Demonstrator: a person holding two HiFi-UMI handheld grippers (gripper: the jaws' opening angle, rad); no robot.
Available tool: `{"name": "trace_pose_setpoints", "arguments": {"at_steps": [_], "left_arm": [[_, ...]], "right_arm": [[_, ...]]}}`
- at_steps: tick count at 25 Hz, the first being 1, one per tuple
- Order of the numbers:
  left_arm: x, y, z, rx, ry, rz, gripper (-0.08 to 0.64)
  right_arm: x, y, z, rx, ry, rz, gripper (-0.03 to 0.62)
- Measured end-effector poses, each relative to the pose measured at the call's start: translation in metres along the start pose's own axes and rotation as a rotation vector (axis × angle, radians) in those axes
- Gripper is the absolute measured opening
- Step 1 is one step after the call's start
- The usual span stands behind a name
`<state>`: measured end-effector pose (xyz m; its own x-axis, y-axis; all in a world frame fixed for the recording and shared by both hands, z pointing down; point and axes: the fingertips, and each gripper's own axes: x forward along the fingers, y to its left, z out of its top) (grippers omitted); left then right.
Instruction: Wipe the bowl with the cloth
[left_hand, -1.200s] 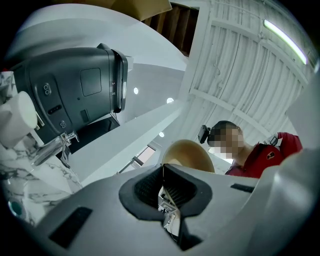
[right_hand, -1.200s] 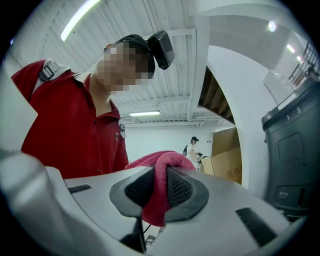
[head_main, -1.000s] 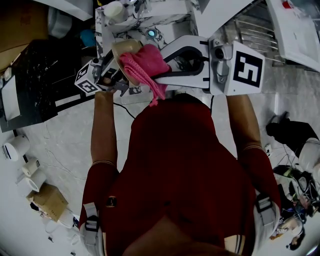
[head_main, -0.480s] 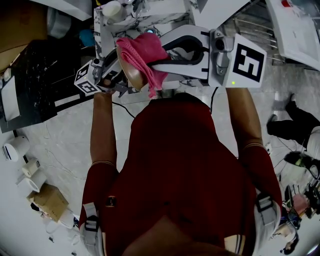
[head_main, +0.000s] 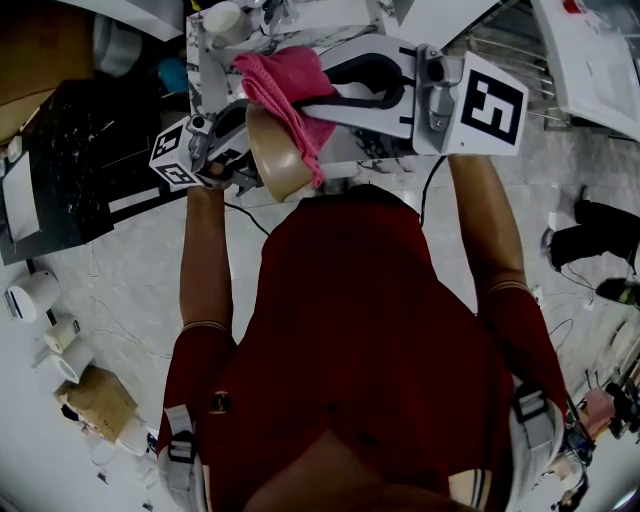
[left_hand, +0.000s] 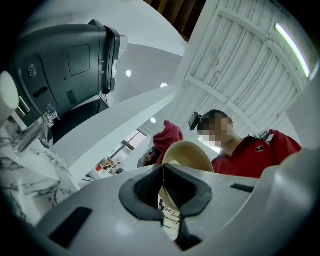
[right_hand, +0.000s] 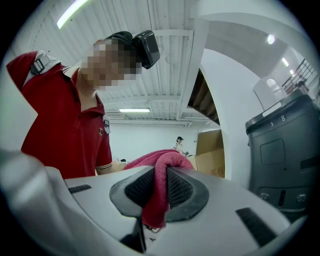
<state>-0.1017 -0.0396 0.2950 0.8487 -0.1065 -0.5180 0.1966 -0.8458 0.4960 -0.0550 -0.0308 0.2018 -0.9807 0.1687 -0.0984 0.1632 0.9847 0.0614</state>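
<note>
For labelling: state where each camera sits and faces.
Head view: on the person's head, steeply down at tan round bowl and pink fabric cloth; red shirt, forearms show.
Left gripper view: on left gripper, up along jaws shut on the bowl's rim.
Right gripper view: on right gripper, along jaws shut on the cloth.
Both gripper views share the person's red shirt.

Red short-sleeved shirt (head_main: 370, 330), white right gripper (head_main: 315, 100) with black-marked cube (head_main: 490, 105)

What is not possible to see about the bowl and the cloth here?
Head view: where the cloth meets the bowl, covered by the cloth's folds.
Left gripper view: most of the cloth, behind the bowl.
Right gripper view: the bowl, nearly all behind the cloth.
</note>
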Motion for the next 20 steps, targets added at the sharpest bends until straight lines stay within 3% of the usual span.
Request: {"name": "trace_pose_setpoints", "arguments": {"at_steps": [9,20], "left_arm": [[0.009,-0.010,0.004,0.007,0.002,-0.059,0.018],[0.009,-0.011,0.011,0.013,-0.057,-0.071,0.018]], "right_arm": [[0.001,-0.004,-0.022,0.000,0.085,0.012,0.046],[-0.005,-0.008,-0.040,0.065,0.079,-0.003,0.045]]}}
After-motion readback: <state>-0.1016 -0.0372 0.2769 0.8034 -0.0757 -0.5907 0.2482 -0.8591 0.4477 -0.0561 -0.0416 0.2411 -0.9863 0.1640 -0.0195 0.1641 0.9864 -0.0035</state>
